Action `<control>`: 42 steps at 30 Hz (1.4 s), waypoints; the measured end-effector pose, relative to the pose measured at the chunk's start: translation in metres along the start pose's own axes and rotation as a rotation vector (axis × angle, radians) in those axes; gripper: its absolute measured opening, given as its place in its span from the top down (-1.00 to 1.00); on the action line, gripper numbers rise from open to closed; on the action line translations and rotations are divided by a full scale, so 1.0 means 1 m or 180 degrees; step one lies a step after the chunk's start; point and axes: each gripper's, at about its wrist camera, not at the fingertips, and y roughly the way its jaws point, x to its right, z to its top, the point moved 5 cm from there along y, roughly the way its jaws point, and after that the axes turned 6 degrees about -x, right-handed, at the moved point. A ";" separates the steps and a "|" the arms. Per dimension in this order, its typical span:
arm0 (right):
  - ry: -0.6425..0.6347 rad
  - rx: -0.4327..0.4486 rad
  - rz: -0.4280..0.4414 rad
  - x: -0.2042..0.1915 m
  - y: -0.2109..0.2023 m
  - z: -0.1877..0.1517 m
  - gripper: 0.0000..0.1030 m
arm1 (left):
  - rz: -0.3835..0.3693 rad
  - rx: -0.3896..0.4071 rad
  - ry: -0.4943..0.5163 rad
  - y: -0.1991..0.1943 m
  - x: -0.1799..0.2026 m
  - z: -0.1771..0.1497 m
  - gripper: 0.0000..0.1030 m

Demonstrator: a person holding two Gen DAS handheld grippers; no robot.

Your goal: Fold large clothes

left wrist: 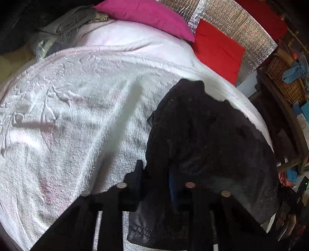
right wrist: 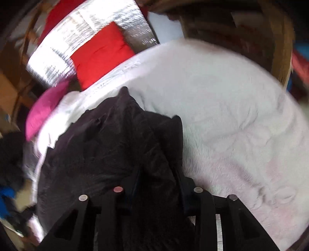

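Nearest us, the left gripper [left wrist: 154, 179] has its fingers [left wrist: 137, 173] pinched on an edge of the dark garment [left wrist: 208, 139], cloth bunched between them. The right gripper [right wrist: 157, 179] likewise has its fingers [right wrist: 135, 181] clamped on a fold of the same dark garment [right wrist: 115, 142]. So we judge we are at the start of a fold: both grips taken, the cloth not yet spread or laid over.

The garment lies crumpled on the bed's white textured cover [left wrist: 73, 115], near one edge. Next we should lift and draw the two held points apart to flatten it, keeping both pinches firm. Beyond, a pink cushion [left wrist: 150, 17] and a red cushion [left wrist: 218, 50] rest at the bed's far side.
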 end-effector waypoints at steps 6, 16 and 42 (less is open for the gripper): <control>-0.0046 -0.0071 -0.0040 -0.001 0.008 -0.005 0.38 | 0.0273 -0.0151 0.0117 0.014 -0.001 -0.014 0.59; 0.0145 0.0494 0.0228 0.004 -0.048 0.015 0.30 | 0.0384 0.0142 0.0021 -0.019 0.010 0.002 -0.36; 0.0514 0.0043 0.0545 0.048 -0.029 0.022 -0.49 | -0.0385 -0.0298 -0.0417 -0.027 -0.017 -0.008 -0.60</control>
